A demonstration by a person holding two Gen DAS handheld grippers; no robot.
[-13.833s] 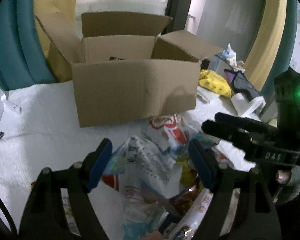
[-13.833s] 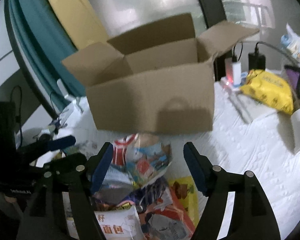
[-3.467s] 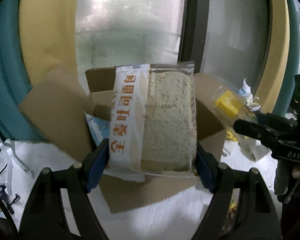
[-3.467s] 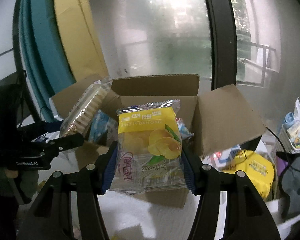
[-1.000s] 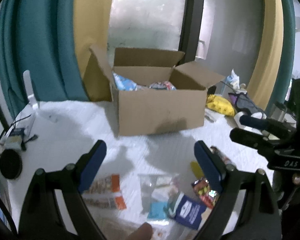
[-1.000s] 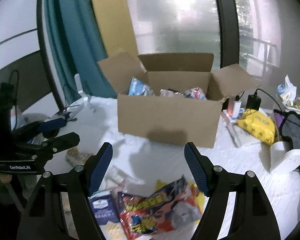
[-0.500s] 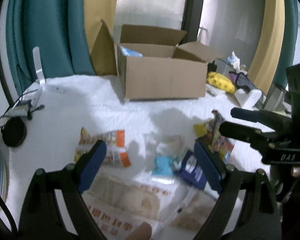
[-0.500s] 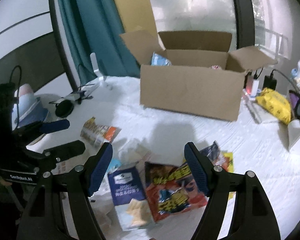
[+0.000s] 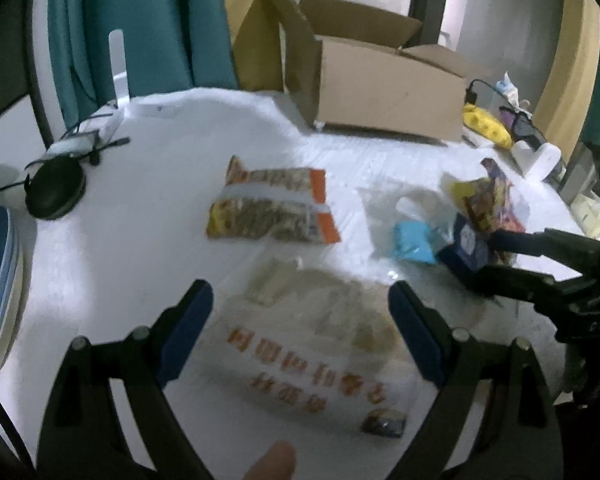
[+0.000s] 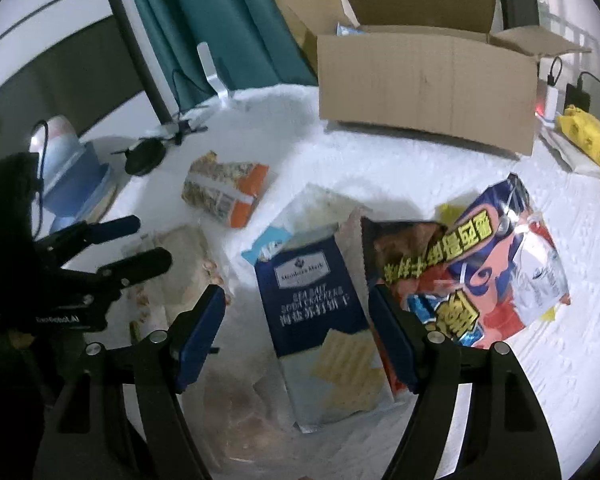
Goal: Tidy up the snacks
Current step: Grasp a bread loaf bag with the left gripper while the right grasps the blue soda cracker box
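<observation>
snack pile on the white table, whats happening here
A person holds a gripper in each hand over loose snacks on a white table. The left gripper hangs open above a clear bread bag with orange lettering. The right gripper is open above a navy cracker packet. Neither holds anything. The brown cardboard box behind already contains some packets.

teal curtain (image 9: 140, 20), black round device (image 9: 55, 188), white charger (image 10: 551, 100)

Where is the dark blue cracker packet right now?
In the right wrist view, the dark blue cracker packet lies flat on the white tabletop, between the open right gripper fingers, beside the colourful red-and-purple snack bag.
</observation>
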